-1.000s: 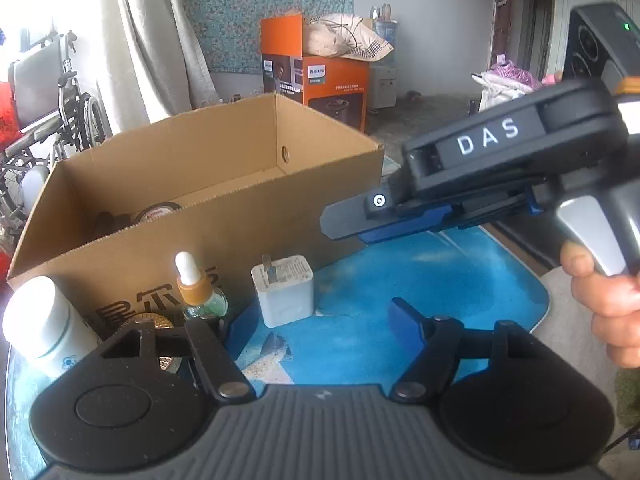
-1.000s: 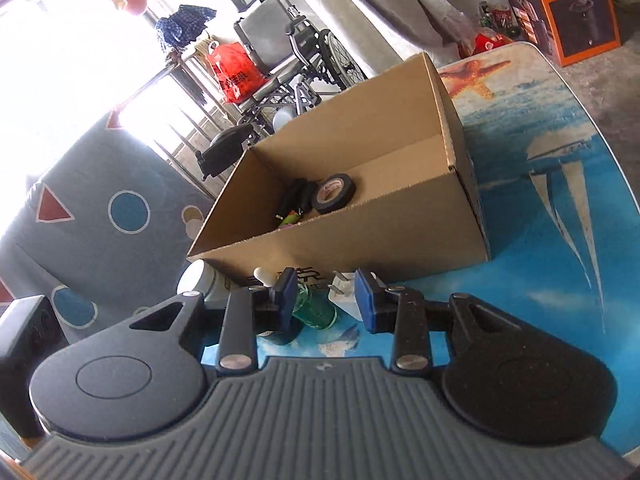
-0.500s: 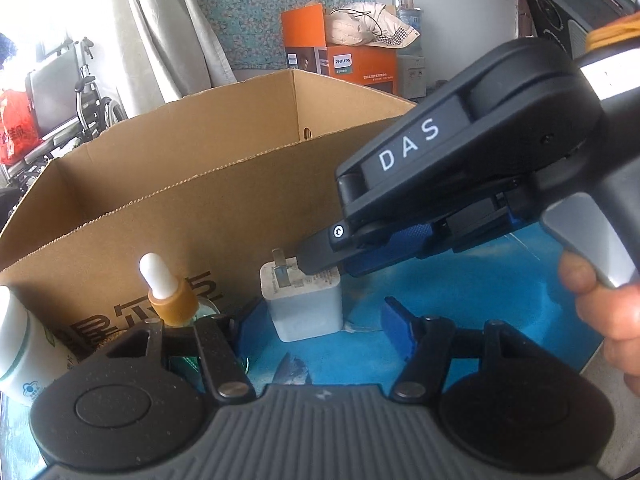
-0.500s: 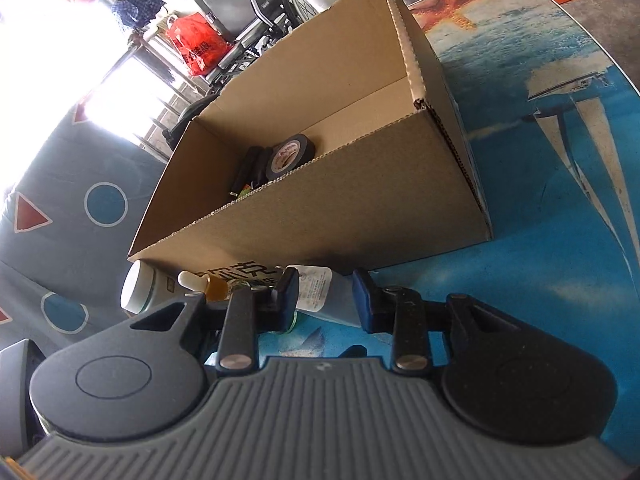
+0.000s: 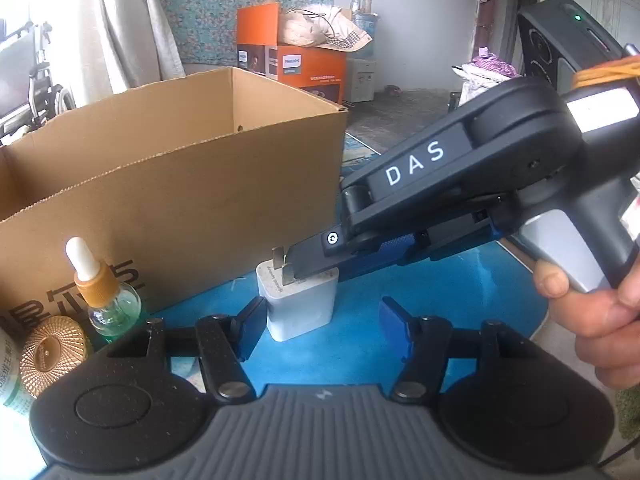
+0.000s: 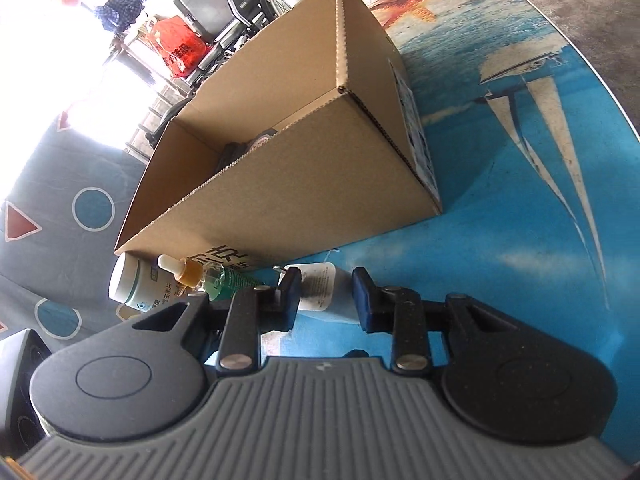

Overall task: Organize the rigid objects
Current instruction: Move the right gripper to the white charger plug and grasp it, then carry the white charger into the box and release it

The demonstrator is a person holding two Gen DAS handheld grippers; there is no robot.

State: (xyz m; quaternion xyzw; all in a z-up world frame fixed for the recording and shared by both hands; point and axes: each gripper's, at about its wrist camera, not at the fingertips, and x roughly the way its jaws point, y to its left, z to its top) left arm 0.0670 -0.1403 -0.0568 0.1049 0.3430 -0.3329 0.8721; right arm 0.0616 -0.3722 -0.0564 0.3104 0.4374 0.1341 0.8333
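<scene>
A white charger plug (image 5: 298,304) stands prongs-up on the blue sea-print table (image 5: 460,292), just in front of the open cardboard box (image 5: 180,200). My right gripper (image 6: 326,292) reaches in from the right and is shut on the charger (image 6: 318,288), a pad against each side near its top. In the left wrist view the right gripper (image 5: 296,268) covers the charger's top edge. My left gripper (image 5: 322,322) is low in front, its jaws closing; the charger sits just inside the tips near the left finger, untouched. A green dropper bottle (image 5: 108,300) stands to the left.
A gold round lid (image 5: 52,354) and a white jar (image 6: 136,284) stand left of the dropper bottle (image 6: 204,276). A tape roll (image 6: 264,136) lies in the box (image 6: 300,200). A hand (image 5: 592,304) holds the right gripper's handle. The table's curved edge (image 6: 600,80) runs on the right.
Both grippers have sunk toward the table. The right gripper's fingers came down over the charger and now hold it. The left jaws have narrowed and drawn closer to the charger.
</scene>
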